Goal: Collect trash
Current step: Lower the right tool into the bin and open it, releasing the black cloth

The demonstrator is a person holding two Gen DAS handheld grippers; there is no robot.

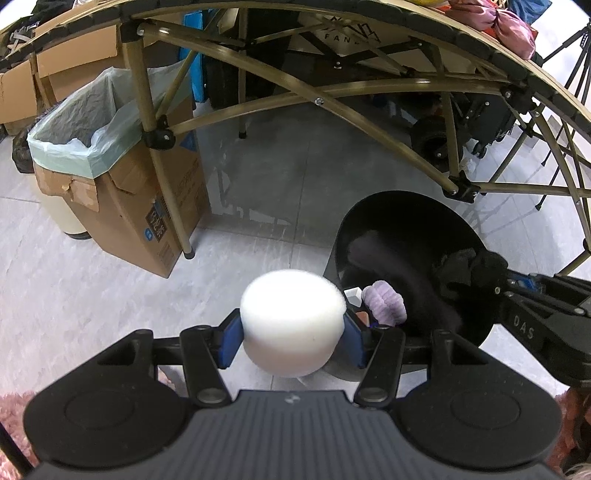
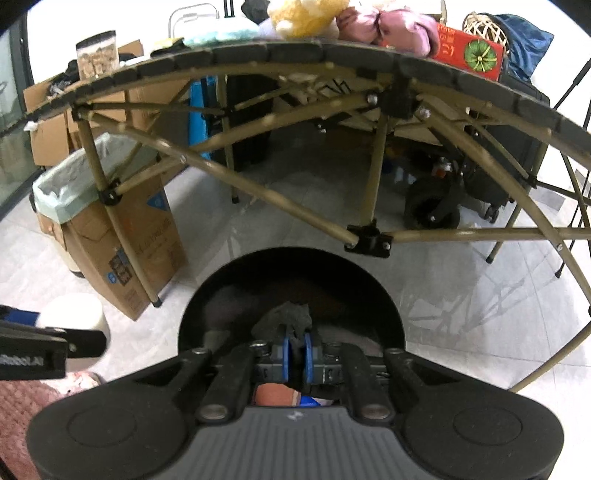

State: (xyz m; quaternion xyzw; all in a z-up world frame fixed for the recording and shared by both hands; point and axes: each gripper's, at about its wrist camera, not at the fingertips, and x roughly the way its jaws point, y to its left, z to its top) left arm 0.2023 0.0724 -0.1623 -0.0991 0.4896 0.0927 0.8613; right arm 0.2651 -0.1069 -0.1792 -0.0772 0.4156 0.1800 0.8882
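Observation:
My left gripper (image 1: 292, 338) is shut on a white foam cylinder (image 1: 291, 314), held between its blue pads just left of a black bin (image 1: 399, 214). Inside the bin lie a fuzzy purple item (image 1: 384, 301) and a small white piece (image 1: 352, 293). My right gripper (image 2: 296, 350) is shut on a crumpled black wad (image 2: 288, 317) directly above the bin's (image 2: 332, 273) opening. In the left wrist view that gripper (image 1: 504, 282) reaches in from the right, the wad (image 1: 469, 267) hanging over the bin. The white cylinder (image 2: 77, 310) shows at the left edge of the right wrist view.
A cardboard box lined with a pale green bag (image 1: 74, 122) stands to the left, beside a leg of the folding table (image 1: 166, 184). The table's frame arches overhead, its top loaded with soft items (image 2: 388, 26). A wheeled black case (image 1: 432, 140) sits behind. A pink rug (image 1: 14, 413) lies near me.

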